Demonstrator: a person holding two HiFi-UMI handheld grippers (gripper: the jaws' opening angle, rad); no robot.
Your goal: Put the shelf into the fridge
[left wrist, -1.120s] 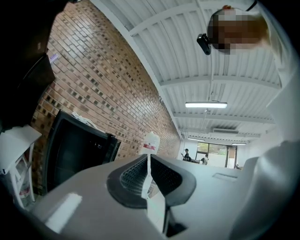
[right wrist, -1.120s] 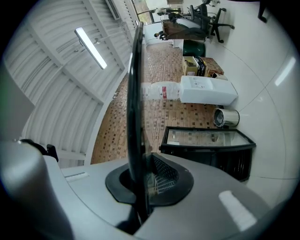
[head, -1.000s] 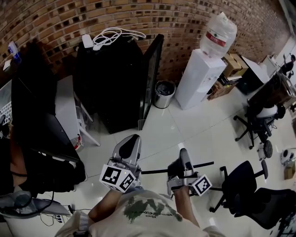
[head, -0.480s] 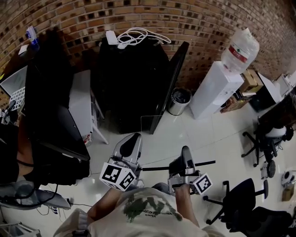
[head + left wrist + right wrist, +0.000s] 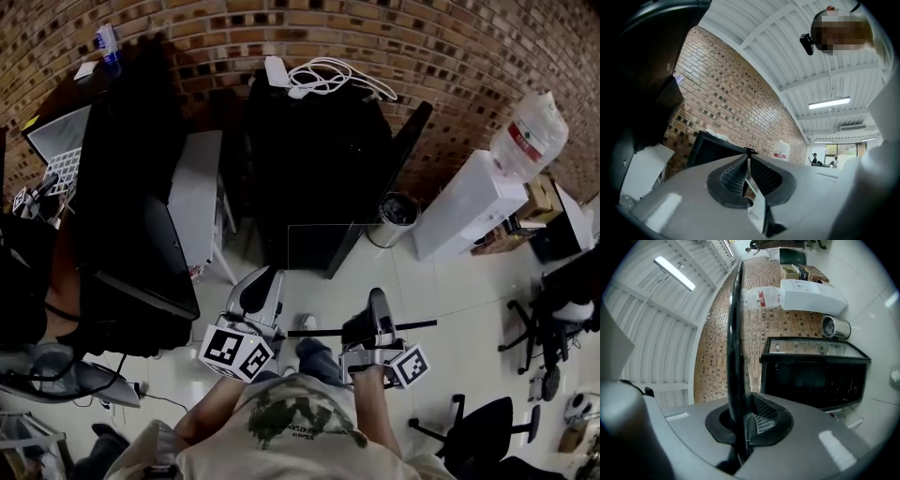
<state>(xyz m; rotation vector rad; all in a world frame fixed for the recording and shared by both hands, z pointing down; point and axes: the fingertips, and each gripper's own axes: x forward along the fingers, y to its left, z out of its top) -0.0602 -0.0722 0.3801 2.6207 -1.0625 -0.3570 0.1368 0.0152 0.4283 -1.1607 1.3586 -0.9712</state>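
I hold the shelf, a clear glass pane with a black trim bar (image 5: 319,332), upright between both grippers above the white floor. My left gripper (image 5: 265,283) is shut on the pane's left edge (image 5: 749,174). My right gripper (image 5: 377,307) is shut on the black trim bar (image 5: 735,333), which runs up and away from the jaws. The black fridge (image 5: 314,159) stands ahead against the brick wall, its door (image 5: 386,178) swung open to the right. In the right gripper view the fridge (image 5: 813,376) shows its dark open inside.
A white cable and adapter (image 5: 319,75) lie on the fridge top. A steel bin (image 5: 397,210) and a white water dispenser (image 5: 469,202) stand right of the door. A tall black cabinet (image 5: 131,187) and a white unit (image 5: 195,202) stand to the left. Office chairs (image 5: 483,431) are at the right.
The fridge, bin and dispenser have slid right and lower in the head view as the view swung left. Both grippers keep their hold on the shelf.
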